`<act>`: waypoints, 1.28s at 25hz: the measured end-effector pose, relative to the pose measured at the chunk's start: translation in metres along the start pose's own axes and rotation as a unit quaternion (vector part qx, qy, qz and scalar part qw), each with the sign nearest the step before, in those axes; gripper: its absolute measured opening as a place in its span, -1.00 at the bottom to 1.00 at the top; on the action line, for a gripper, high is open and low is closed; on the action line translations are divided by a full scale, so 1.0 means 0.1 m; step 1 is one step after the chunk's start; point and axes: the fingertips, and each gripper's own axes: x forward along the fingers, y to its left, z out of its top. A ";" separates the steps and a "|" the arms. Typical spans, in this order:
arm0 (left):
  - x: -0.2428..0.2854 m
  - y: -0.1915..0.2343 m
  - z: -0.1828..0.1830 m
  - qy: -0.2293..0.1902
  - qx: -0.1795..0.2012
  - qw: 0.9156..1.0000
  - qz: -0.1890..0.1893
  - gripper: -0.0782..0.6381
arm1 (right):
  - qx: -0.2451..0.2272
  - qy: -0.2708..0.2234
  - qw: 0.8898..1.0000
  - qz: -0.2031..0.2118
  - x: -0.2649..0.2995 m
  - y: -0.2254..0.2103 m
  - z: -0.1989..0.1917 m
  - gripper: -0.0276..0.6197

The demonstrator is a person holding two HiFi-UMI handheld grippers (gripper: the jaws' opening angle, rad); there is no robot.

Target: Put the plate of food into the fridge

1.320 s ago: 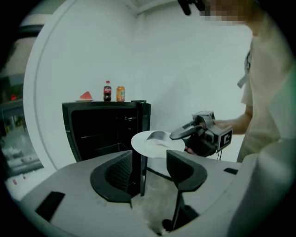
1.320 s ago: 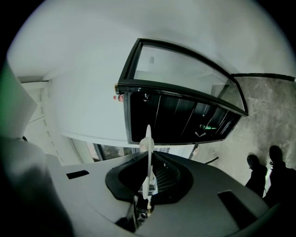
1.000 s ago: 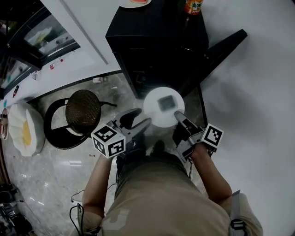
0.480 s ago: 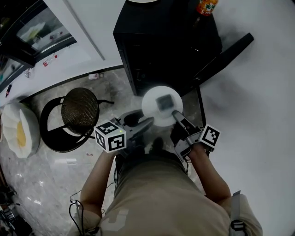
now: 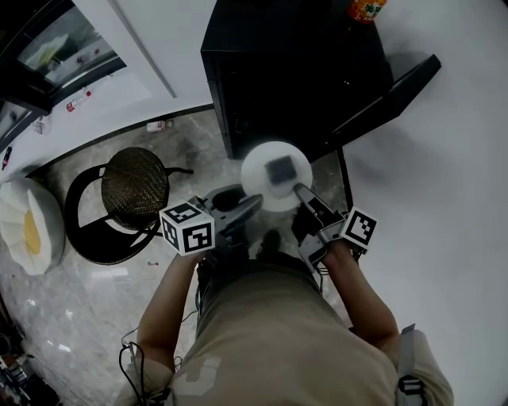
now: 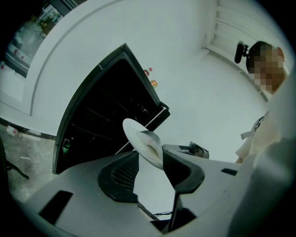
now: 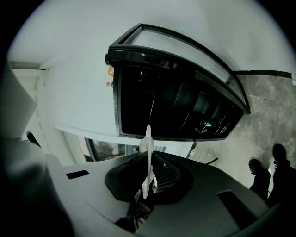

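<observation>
Fridge (image 5: pixel 294 71) open ahead, right jaws clamp the plate (image 5: pixel 258 168); left jaws, just closing, gape empty beside it.

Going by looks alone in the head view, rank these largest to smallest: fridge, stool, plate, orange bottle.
1. fridge
2. stool
3. plate, held nearer the camera, so it looks enlarged
4. orange bottle, partly cut off at the top edge

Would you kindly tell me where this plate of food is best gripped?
On its thin rim, from the near side, jaws above and below, as the right hand-held gripper pinches the plate now: it lies flat, with the food mid-plate.
</observation>
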 end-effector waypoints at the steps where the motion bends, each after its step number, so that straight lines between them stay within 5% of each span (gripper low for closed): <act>1: -0.02 0.02 0.00 -0.002 -0.011 1.000 -0.004 -0.32 | -0.002 0.000 1.000 -0.001 0.02 0.00 -0.01 -0.81; 11: -0.17 0.27 0.03 -0.014 -0.175 0.983 -0.047 -0.57 | -0.013 -0.004 1.000 -0.009 0.22 -0.03 -0.14 -0.81; 32: -0.02 0.71 0.11 -0.015 -0.179 0.982 -0.051 -0.60 | -0.035 -0.041 0.997 -0.061 0.56 -0.24 -0.05 -0.83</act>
